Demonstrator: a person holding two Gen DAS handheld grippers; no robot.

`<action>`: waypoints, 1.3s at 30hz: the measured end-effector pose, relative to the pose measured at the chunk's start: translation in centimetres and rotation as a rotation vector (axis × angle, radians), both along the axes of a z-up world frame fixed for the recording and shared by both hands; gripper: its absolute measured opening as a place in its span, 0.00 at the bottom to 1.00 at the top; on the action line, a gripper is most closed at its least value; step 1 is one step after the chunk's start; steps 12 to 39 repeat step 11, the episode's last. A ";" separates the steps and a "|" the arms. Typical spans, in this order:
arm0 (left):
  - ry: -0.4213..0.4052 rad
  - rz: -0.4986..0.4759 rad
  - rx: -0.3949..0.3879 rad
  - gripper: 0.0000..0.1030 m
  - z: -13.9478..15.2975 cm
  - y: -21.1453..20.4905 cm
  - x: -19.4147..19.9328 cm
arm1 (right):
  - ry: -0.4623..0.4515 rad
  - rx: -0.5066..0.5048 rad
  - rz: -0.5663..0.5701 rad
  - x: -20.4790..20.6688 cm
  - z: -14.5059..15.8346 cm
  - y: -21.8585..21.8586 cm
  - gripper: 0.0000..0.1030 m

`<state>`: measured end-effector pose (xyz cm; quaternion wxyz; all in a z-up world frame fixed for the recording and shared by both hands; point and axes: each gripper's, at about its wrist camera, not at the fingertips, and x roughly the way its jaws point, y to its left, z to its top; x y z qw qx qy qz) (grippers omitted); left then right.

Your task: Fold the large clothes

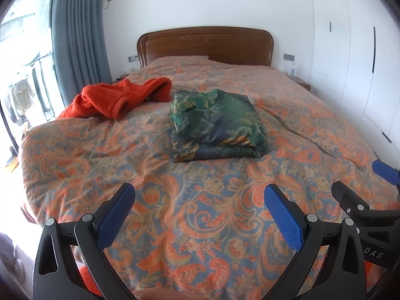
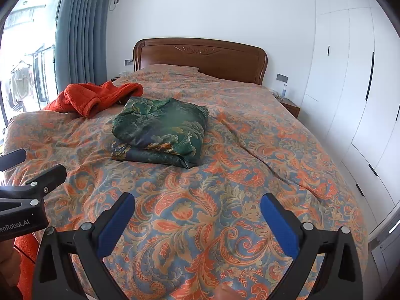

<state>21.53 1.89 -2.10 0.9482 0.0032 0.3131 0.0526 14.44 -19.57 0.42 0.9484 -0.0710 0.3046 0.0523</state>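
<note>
**Folded garment on the bed, both grippers spread**

Left wrist view: a paisley bedspread (image 1: 200,225) covers the bed below a wooden headboard (image 1: 205,43). A folded green garment (image 1: 216,125) lies mid-bed, an orange garment (image 1: 117,97) crumpled beside it. The left gripper (image 1: 200,216) gapes empty.

Right wrist view: white wardrobes (image 2: 350,87) line the wall; the right gripper (image 2: 197,221) is spread wide, holding nothing.

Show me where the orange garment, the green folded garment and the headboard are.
orange garment (image 1: 117,97), left wrist view, middle of heap.
green folded garment (image 2: 162,130), right wrist view, top layer.
headboard (image 2: 200,57), right wrist view, wooden panel.
</note>
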 end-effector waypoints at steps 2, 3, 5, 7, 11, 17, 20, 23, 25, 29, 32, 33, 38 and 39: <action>0.003 0.004 0.002 1.00 -0.1 0.0 0.1 | 0.005 0.001 -0.001 0.1 0.0 0.1 0.99; 0.003 0.006 0.003 1.00 -0.1 0.0 0.1 | 0.009 0.000 -0.003 0.1 -0.1 0.2 0.99; -0.002 0.009 0.003 1.00 -0.2 0.1 -0.1 | 0.015 -0.004 -0.006 0.1 -0.3 0.2 0.99; -0.006 0.012 0.004 1.00 -0.2 0.1 -0.1 | 0.020 -0.009 -0.009 0.2 -0.5 0.3 0.99; -0.009 0.007 0.023 1.00 0.0 -0.1 -0.1 | 0.027 -0.004 -0.007 0.1 -0.7 0.2 0.99; -0.009 0.007 0.023 1.00 0.0 -0.1 -0.1 | 0.027 -0.004 -0.007 0.1 -0.7 0.2 0.99; -0.009 0.007 0.023 1.00 0.0 -0.1 -0.1 | 0.027 -0.004 -0.007 0.1 -0.7 0.2 0.99; -0.009 0.007 0.023 1.00 0.0 -0.1 -0.1 | 0.027 -0.004 -0.007 0.1 -0.7 0.2 0.99; -0.009 0.007 0.023 1.00 0.0 -0.1 -0.1 | 0.027 -0.004 -0.007 0.1 -0.7 0.2 0.99; -0.009 0.007 0.023 1.00 0.0 -0.1 -0.1 | 0.027 -0.004 -0.007 0.1 -0.7 0.2 0.99; -0.009 0.007 0.023 1.00 0.0 -0.1 -0.1 | 0.027 -0.004 -0.007 0.1 -0.7 0.2 0.99; -0.009 0.007 0.023 1.00 0.0 -0.1 -0.1 | 0.027 -0.004 -0.007 0.1 -0.7 0.2 0.99; -0.009 0.007 0.023 1.00 0.0 -0.1 -0.1 | 0.027 -0.004 -0.007 0.1 -0.7 0.2 0.99; -0.009 0.007 0.023 1.00 0.0 -0.1 -0.1 | 0.027 -0.004 -0.007 0.1 -0.7 0.2 0.99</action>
